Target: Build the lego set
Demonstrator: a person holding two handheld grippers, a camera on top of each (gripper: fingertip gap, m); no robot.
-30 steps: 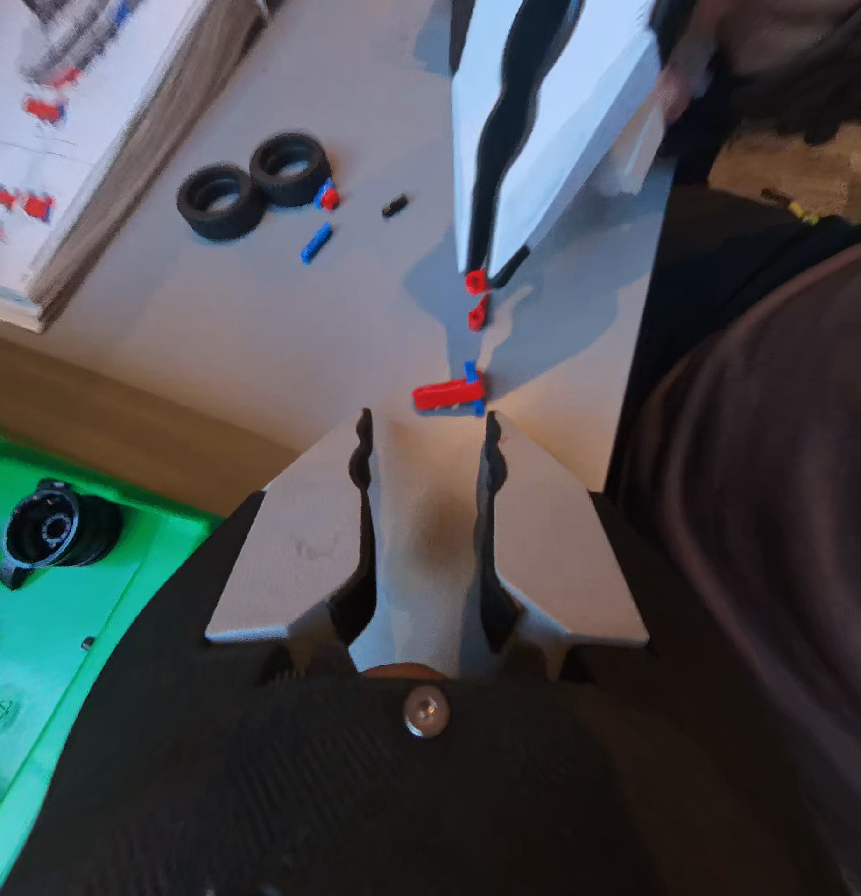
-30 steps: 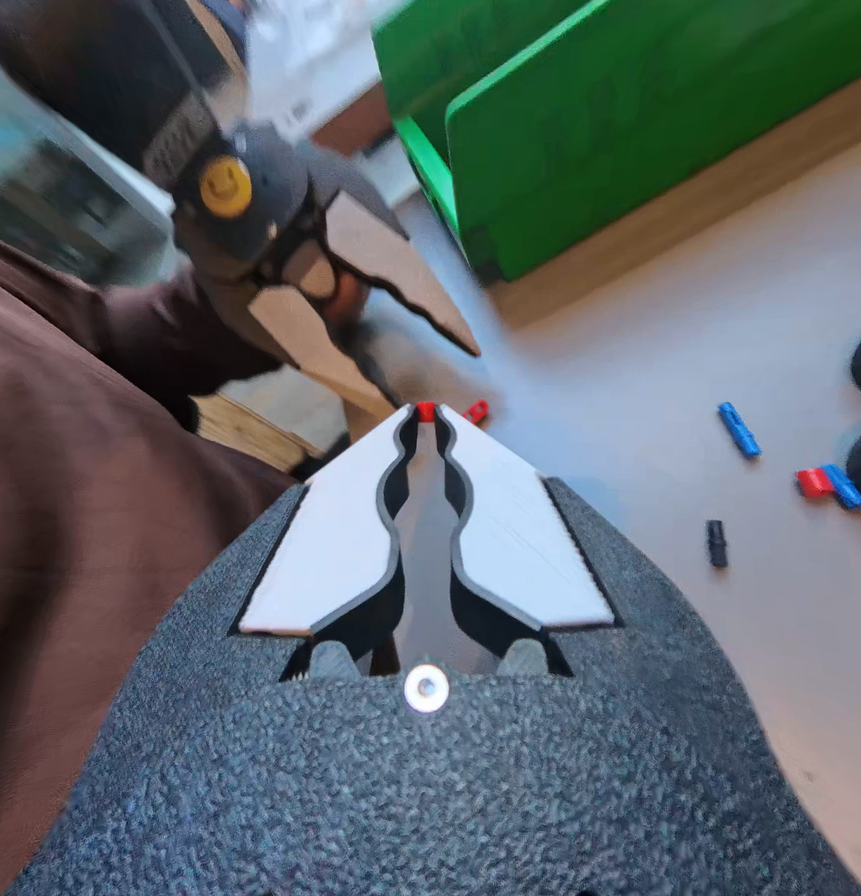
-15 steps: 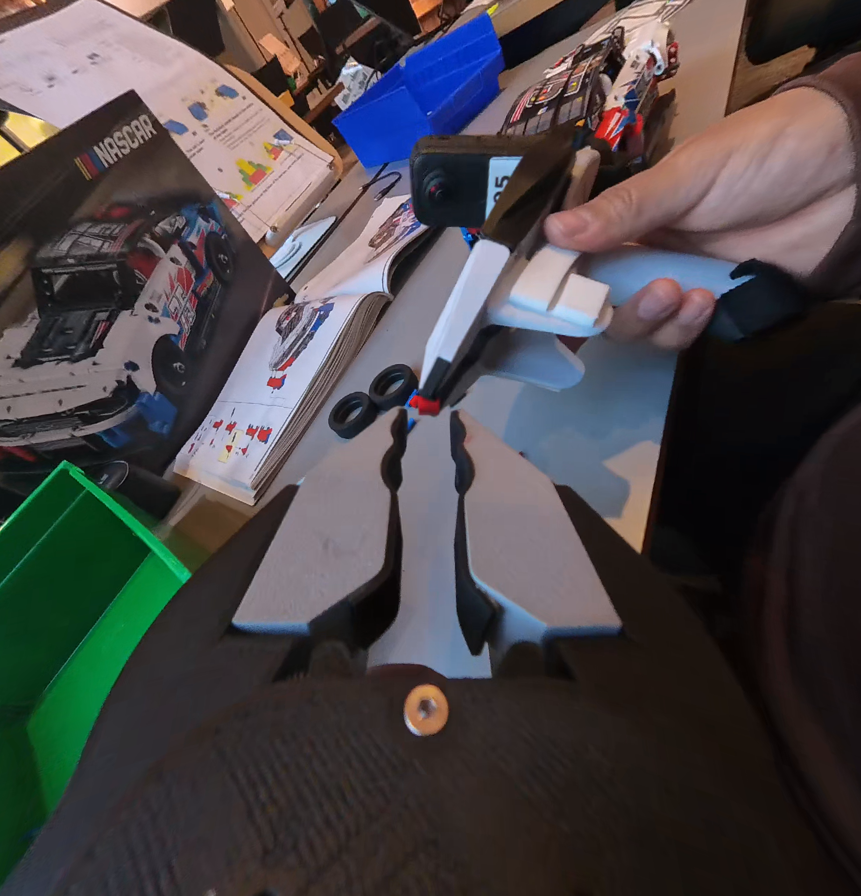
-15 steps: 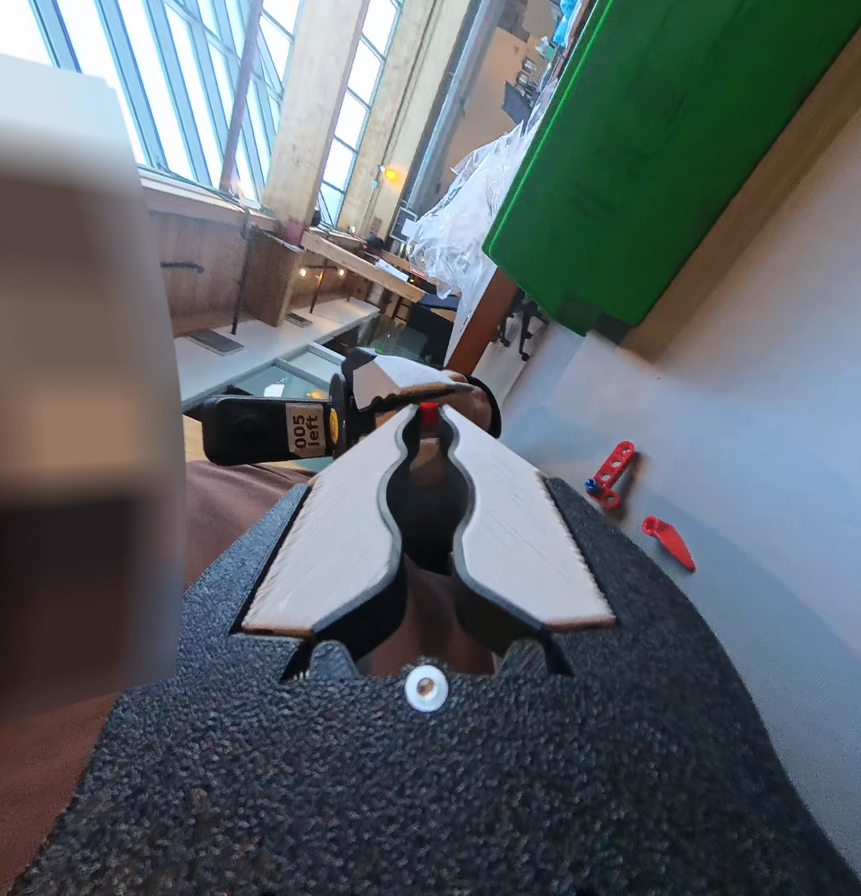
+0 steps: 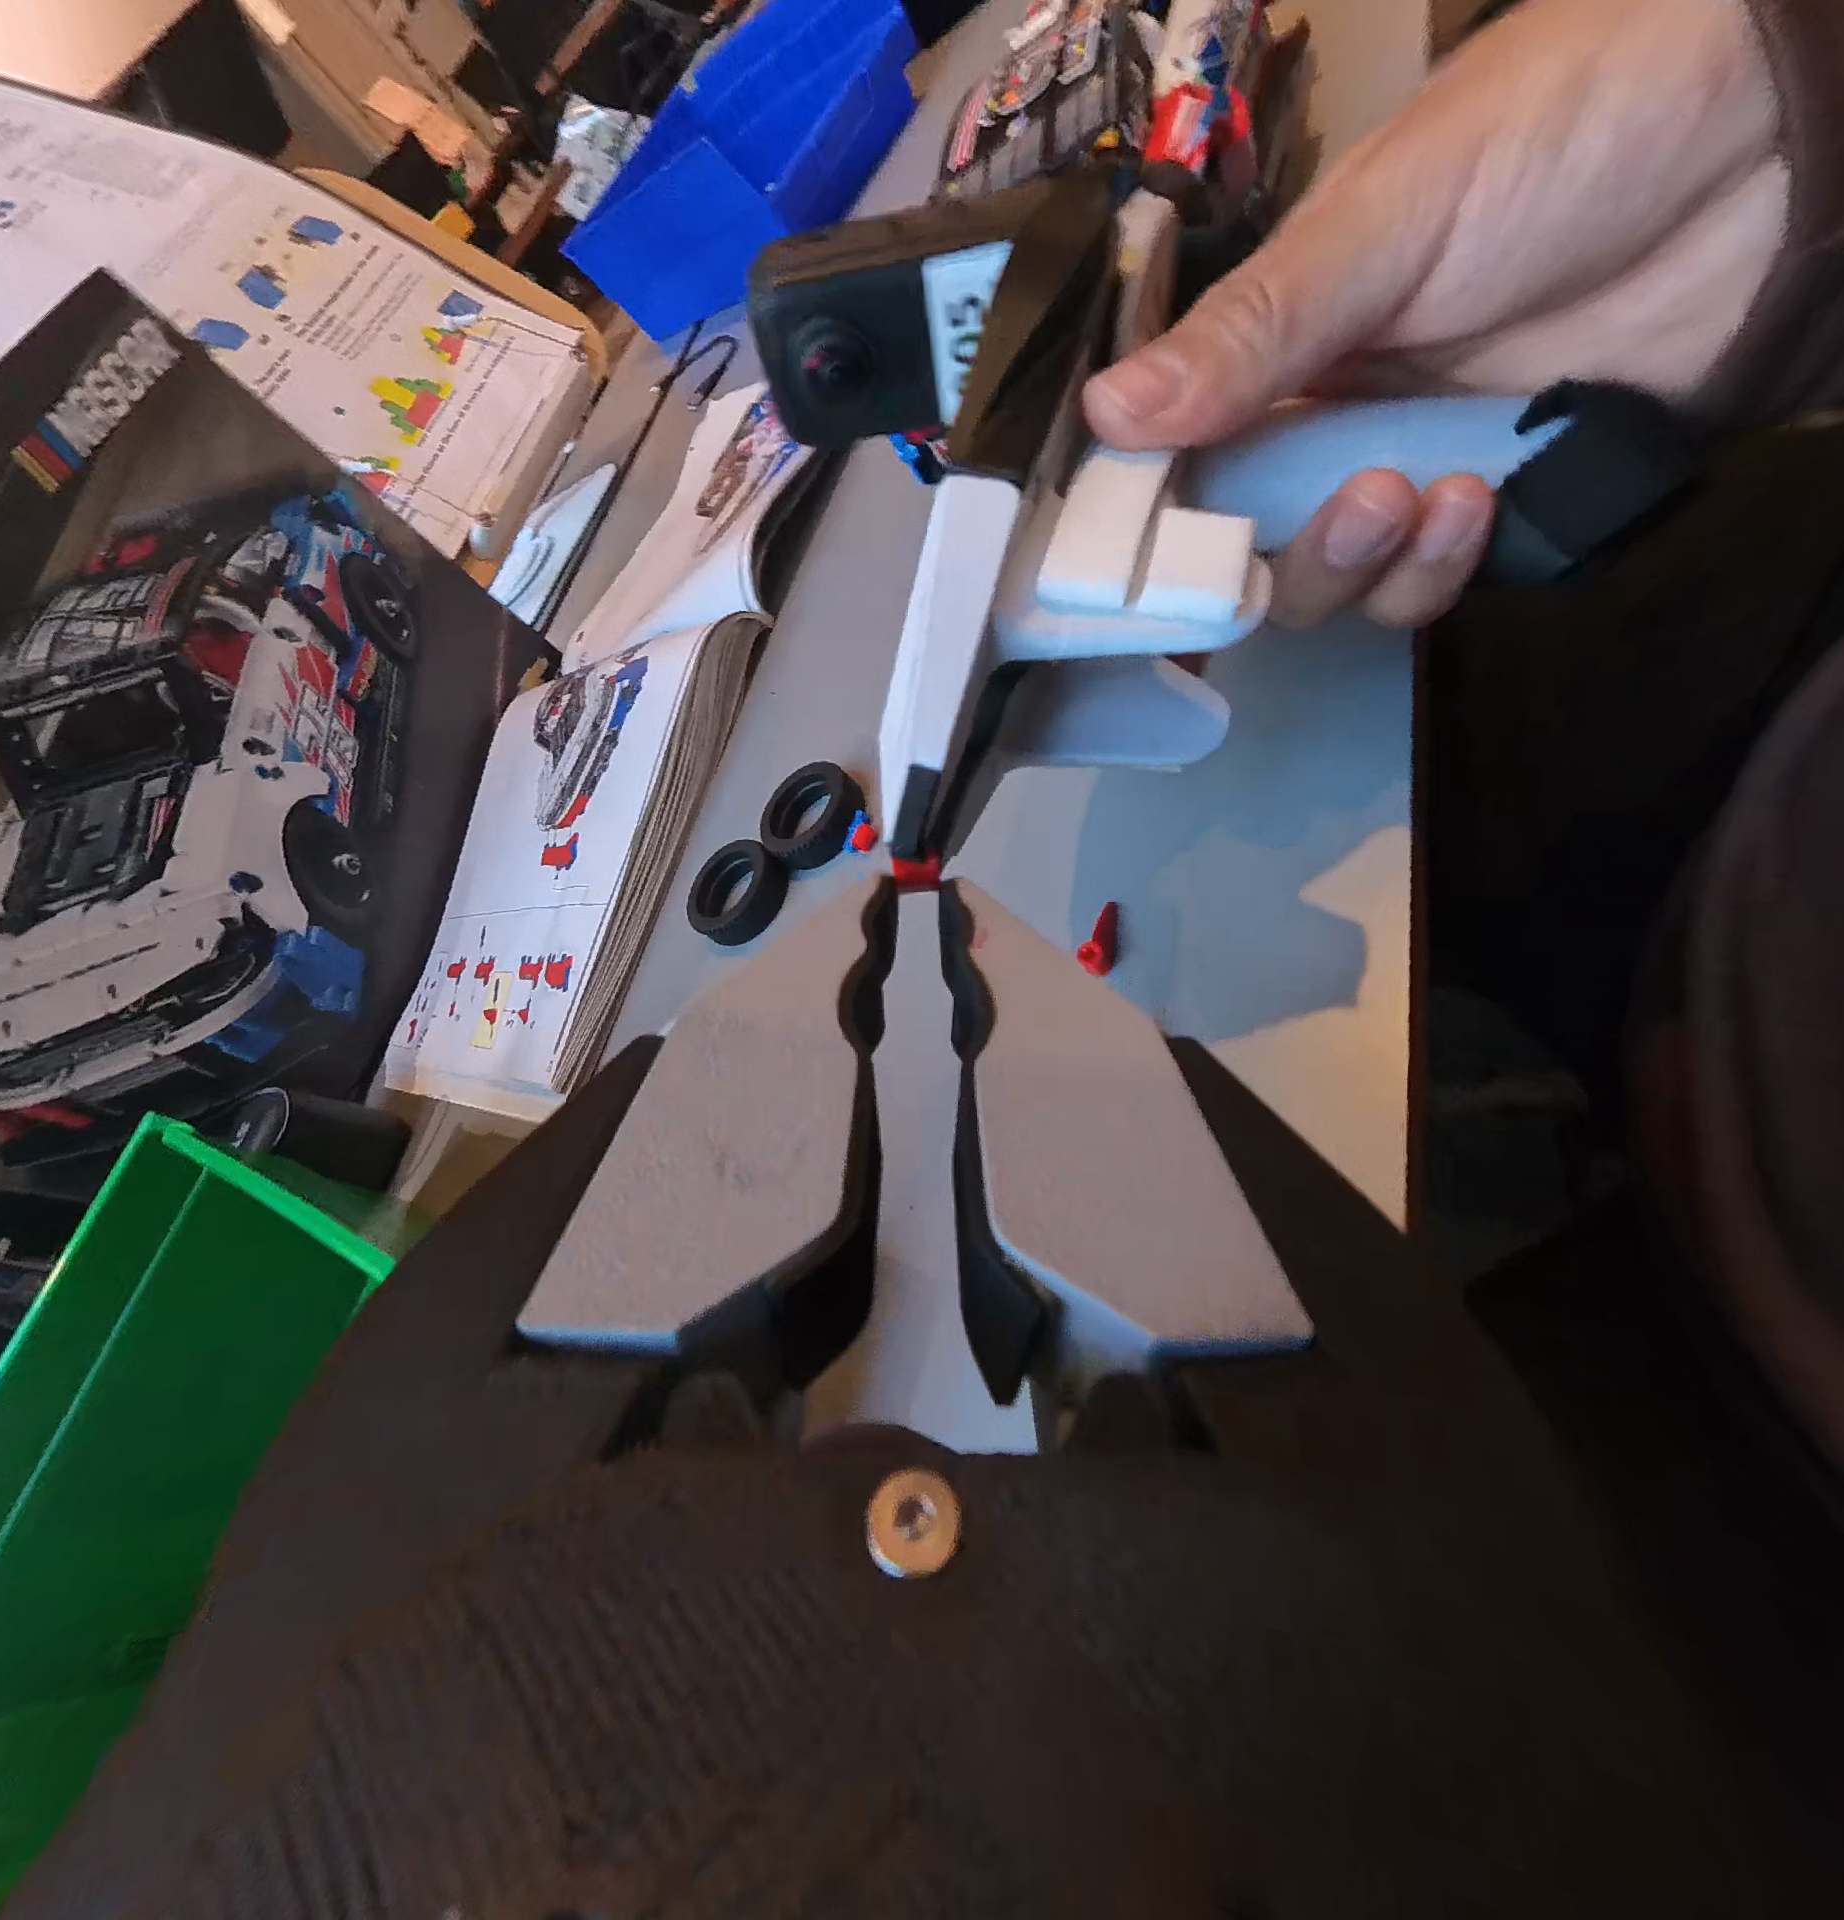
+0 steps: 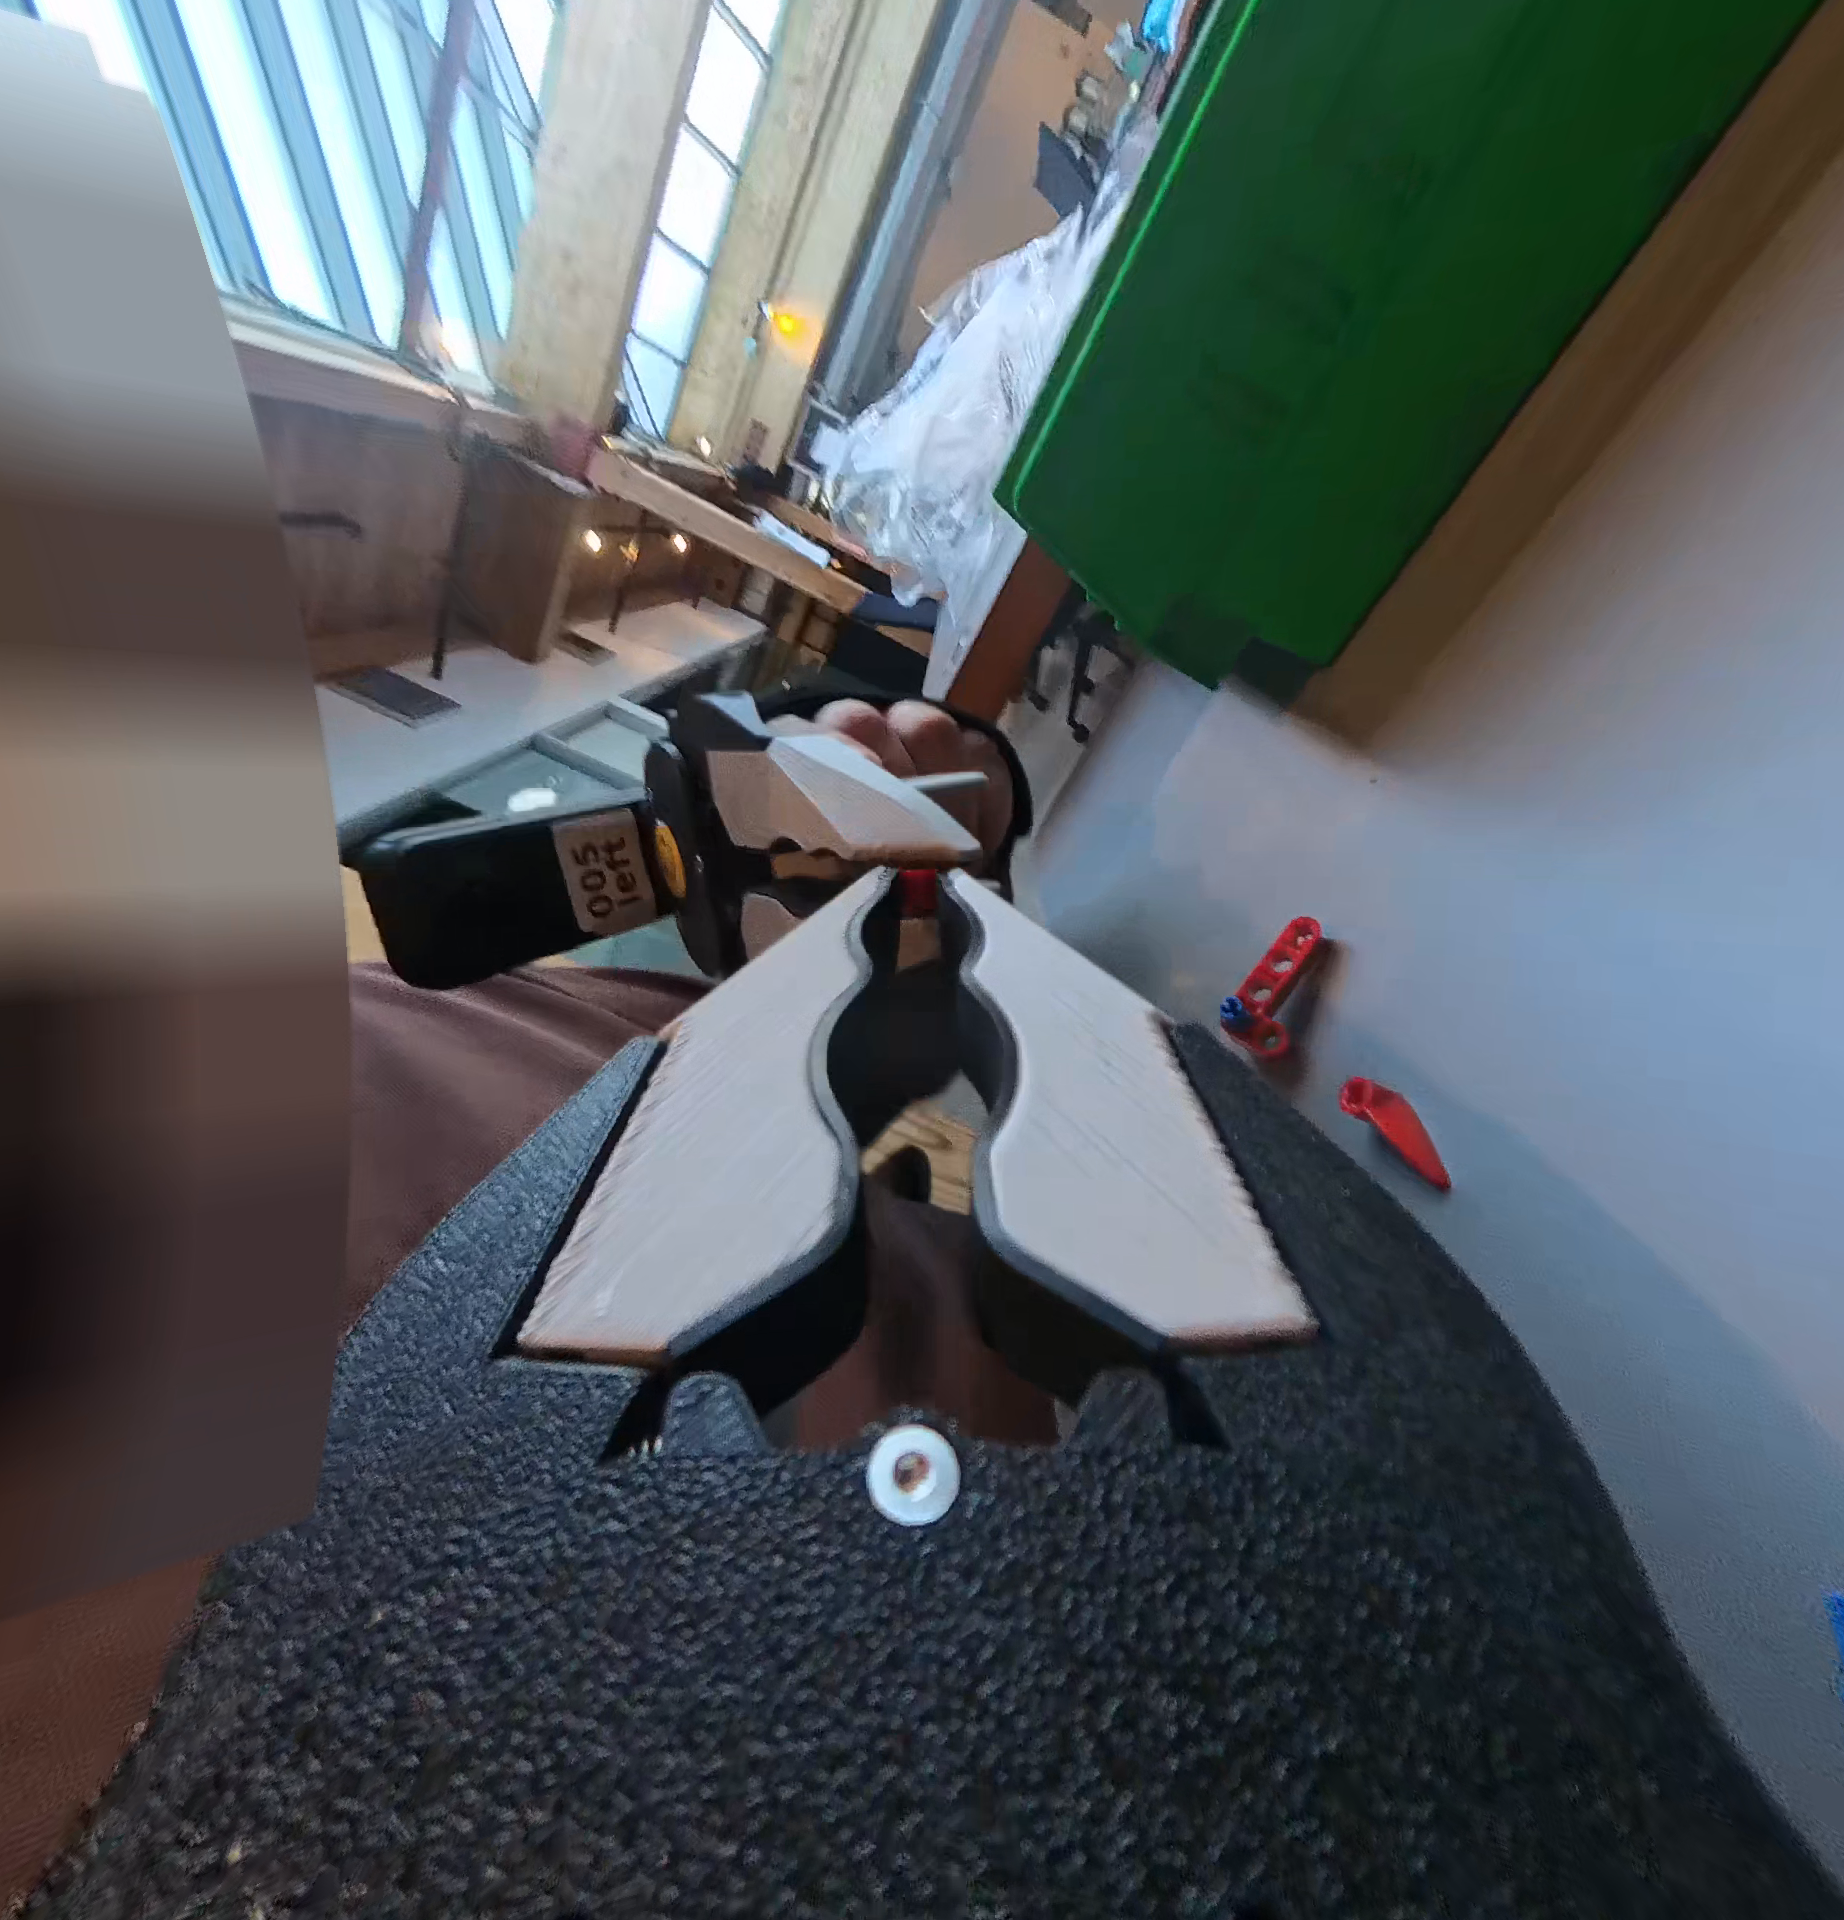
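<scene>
A small red Lego piece is held above the grey table, pinched between both grippers' tips. My right gripper, held by a hand, comes down from above and is shut on it. My left gripper has closed to a narrow gap, and its tips sit on either side of the same piece. In the right wrist view the piece sits at the right gripper's tips, just under the left gripper's finger. A red pointed piece and a red beam with a blue pin lie on the table.
Two black tyres lie by an open instruction booklet, with a small red and blue part beside them. The set's box stands to the left. There is a green bin near left and a blue bin at the back. My two grippers' fingertips are within a few centimetres of each other.
Both grippers have lifted off the table and tilted up. The right gripper brought the red piece to the left gripper's tips. The left gripper's jaws have closed from wide open to a narrow gap.
</scene>
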